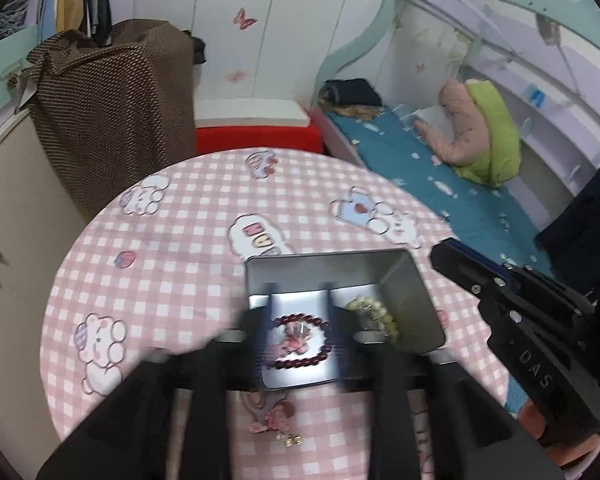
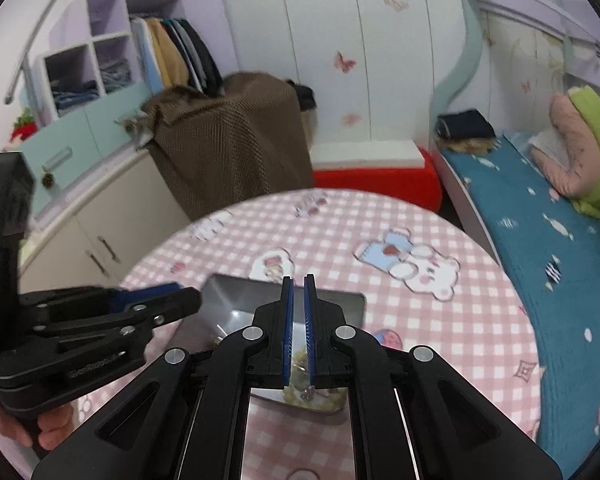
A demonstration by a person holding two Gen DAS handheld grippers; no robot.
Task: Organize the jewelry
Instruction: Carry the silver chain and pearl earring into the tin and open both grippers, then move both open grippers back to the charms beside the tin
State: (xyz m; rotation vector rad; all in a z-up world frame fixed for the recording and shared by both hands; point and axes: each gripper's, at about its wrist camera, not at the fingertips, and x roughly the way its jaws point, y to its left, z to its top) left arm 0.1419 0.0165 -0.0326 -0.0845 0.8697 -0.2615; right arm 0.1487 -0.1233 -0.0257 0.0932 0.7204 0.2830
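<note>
- Jewelry lies in and beside a grey metal tin [image 1: 410, 304] that stands on a round table under a pink checked cloth [image 1: 180, 240].
- Inside the tin, in the left wrist view, a dark red bead bracelet [image 1: 300, 340] lies flat on the shiny floor, ringing a small pink charm [image 1: 294, 340].
- At about 3 o'clock from the bracelet, against the tin's right wall, lies a pale yellow-green bead bracelet [image 1: 374, 312].
- Outside the tin, at 6 o'clock from it on the cloth, lie a pink bow-like ornament [image 1: 276, 420] and, just below that, a small gold piece [image 1: 292, 440].
- The left gripper [image 1: 300, 296] is blurred; its fingers stand spread over the tin, one on each side of the red bracelet, with no pad pressing on it.
- The right gripper [image 2: 299, 280] hangs over the tin's near half, its blue-lined fingers drawn almost together with only a narrow slit between them; nothing is pinched.
- Through that slit, the pale beads [image 2: 300, 360] show on the tin's floor.
- In the right wrist view the left gripper comes in from 9 o'clock, held by a hand [image 2: 48, 428] at the lower left edge.
- Beyond the table, at 12 o'clock, stands a red box [image 1: 256, 134]; at 2 o'clock runs a bed with a blue sheet [image 1: 440, 176].
</note>
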